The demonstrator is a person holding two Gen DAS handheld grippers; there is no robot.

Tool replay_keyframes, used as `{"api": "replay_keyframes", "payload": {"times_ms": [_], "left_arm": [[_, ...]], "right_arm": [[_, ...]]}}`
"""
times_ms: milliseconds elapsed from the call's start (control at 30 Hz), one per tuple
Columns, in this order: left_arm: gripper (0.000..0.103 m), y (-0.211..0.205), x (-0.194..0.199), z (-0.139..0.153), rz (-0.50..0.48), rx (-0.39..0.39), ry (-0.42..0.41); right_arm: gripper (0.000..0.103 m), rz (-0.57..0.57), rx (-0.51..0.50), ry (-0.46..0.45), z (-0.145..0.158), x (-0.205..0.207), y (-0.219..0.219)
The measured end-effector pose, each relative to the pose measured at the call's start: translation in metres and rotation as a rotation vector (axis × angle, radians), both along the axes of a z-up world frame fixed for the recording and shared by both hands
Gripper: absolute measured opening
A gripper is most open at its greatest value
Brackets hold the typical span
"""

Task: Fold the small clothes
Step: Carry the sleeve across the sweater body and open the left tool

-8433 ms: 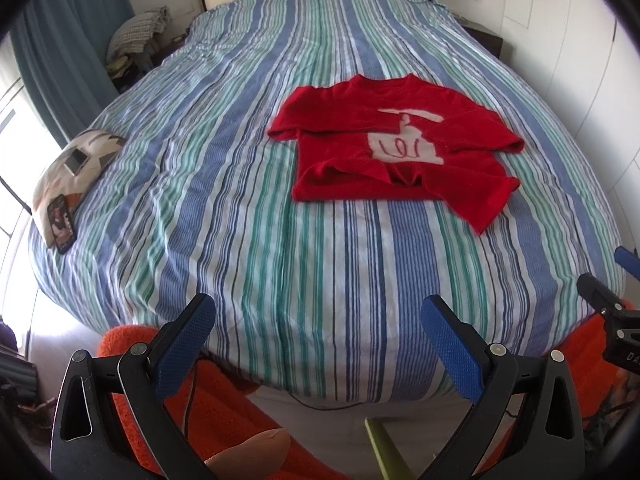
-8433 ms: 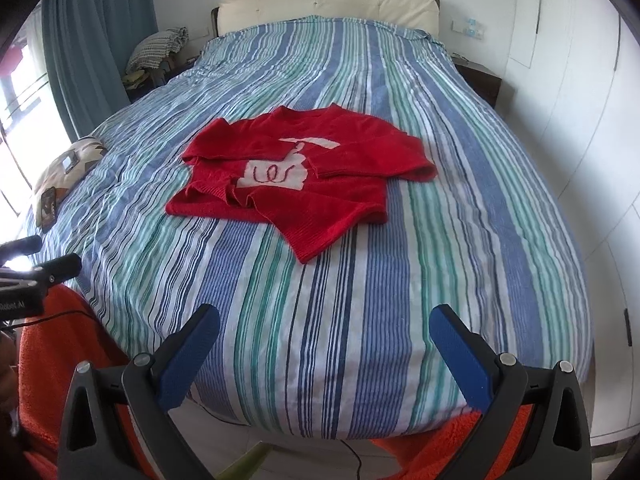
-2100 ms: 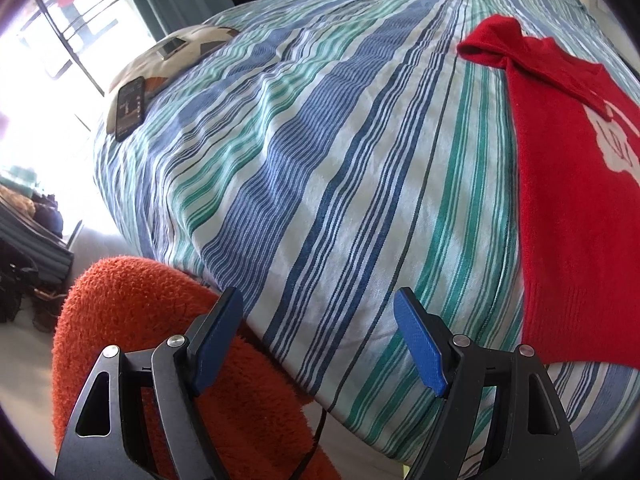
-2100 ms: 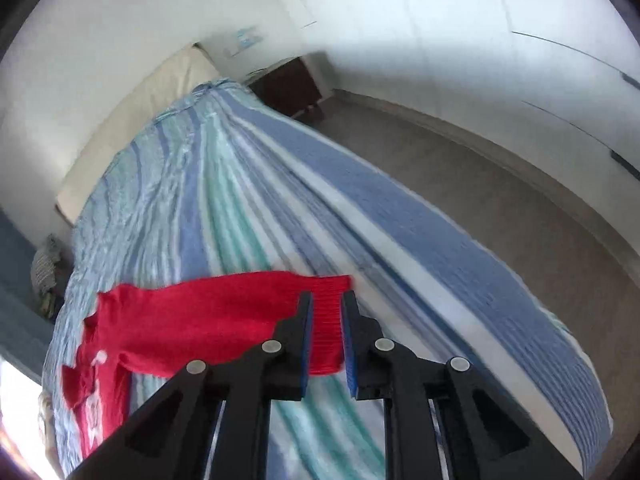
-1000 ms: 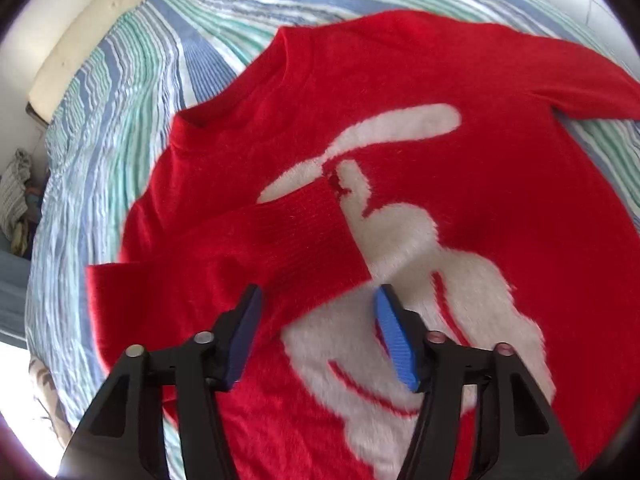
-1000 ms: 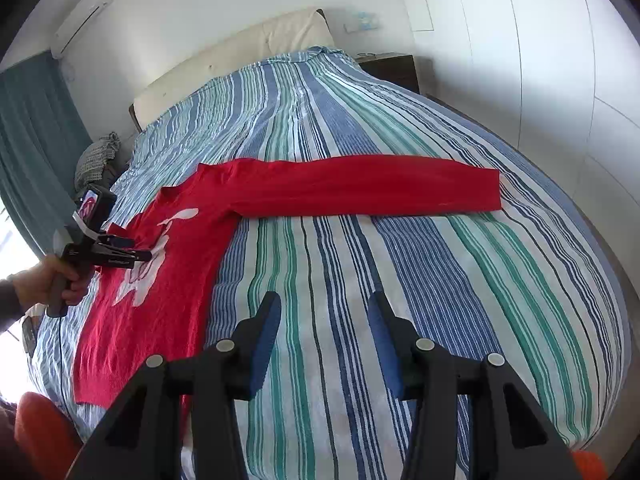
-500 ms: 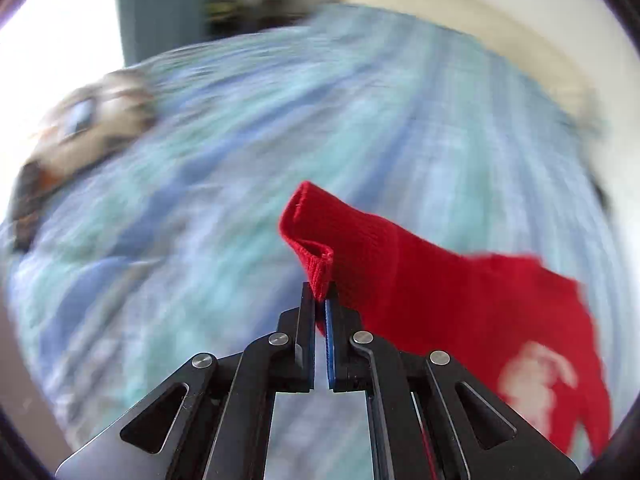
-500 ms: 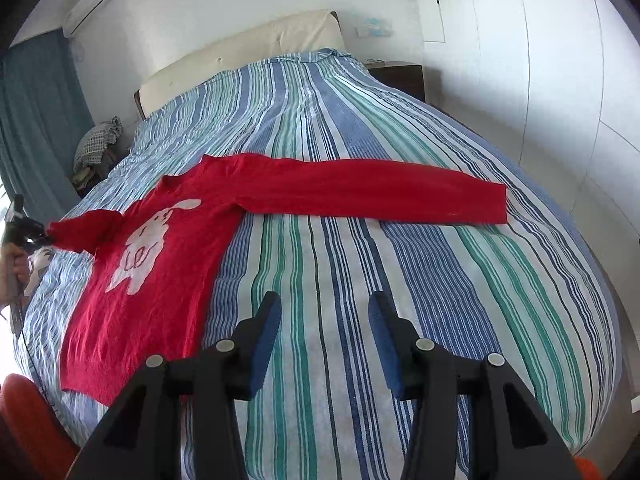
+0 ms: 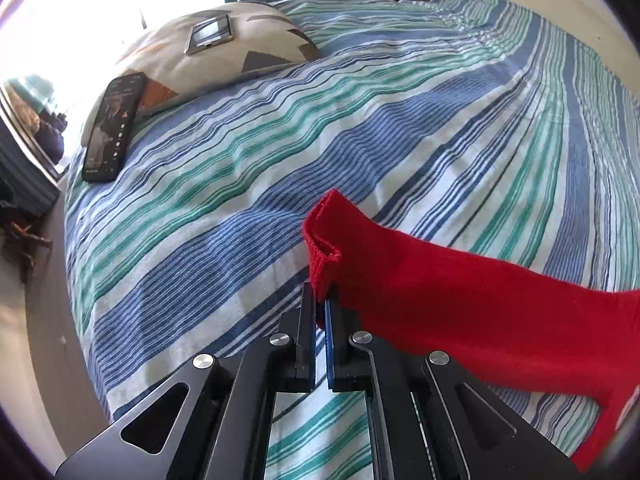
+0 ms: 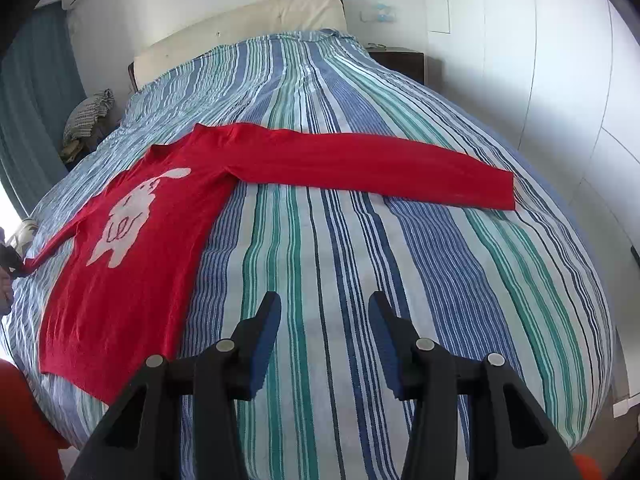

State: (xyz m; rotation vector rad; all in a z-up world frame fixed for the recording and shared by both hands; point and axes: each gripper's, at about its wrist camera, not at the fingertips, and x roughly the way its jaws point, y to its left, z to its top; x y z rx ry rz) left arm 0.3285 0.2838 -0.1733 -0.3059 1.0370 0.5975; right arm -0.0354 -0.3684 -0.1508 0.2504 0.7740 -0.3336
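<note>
Between left gripper (image 9: 319,304) jaws: cuff of red knit sweater with white rabbit motif (image 9: 460,304), clamped, lifted off striped bedspread (image 9: 360,128). Soft, light, limp; take by cuffs, hem.

Right view: sweater (image 10: 132,264) flat, one sleeve outstretched; right gripper (image 10: 325,320) apart, empty.

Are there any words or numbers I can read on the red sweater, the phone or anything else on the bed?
No readable text anywhere.
Red sweater: only a white picture, no letters.
Phone: screen lit, its small marks too blurred to read.
Smaller device on the pillow: nothing legible.
</note>
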Motion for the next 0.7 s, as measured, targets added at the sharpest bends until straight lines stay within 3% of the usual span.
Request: {"api": "replay_keyframes", "payload": {"times_ms": [333,467,567,633,700], "left_arm": [[0.001,0.012,0.004,-0.031,0.036,-0.043,0.076],[0.005,0.010,0.010,-0.035,-0.010,-0.035,0.110],[0.021,0.016,0.003,-0.026,-0.026,-0.063,0.077],[0.047,0.019,-0.009,-0.018,-0.024,-0.059,0.051],[0.050,0.020,-0.024,-0.009,-0.027,-0.041,0.024]], "right_arm": [[0.046,-0.003,-0.002,0.023,-0.004,0.002,0.001],[0.046,-0.018,0.010,0.020,-0.004,0.001,-0.003],[0.046,-0.022,0.011,0.023,-0.004,0.001,-0.004],[0.053,-0.023,0.011,0.025,-0.004,0.002,-0.004],[0.054,-0.022,0.012,0.020,-0.004,0.002,-0.004]]}}
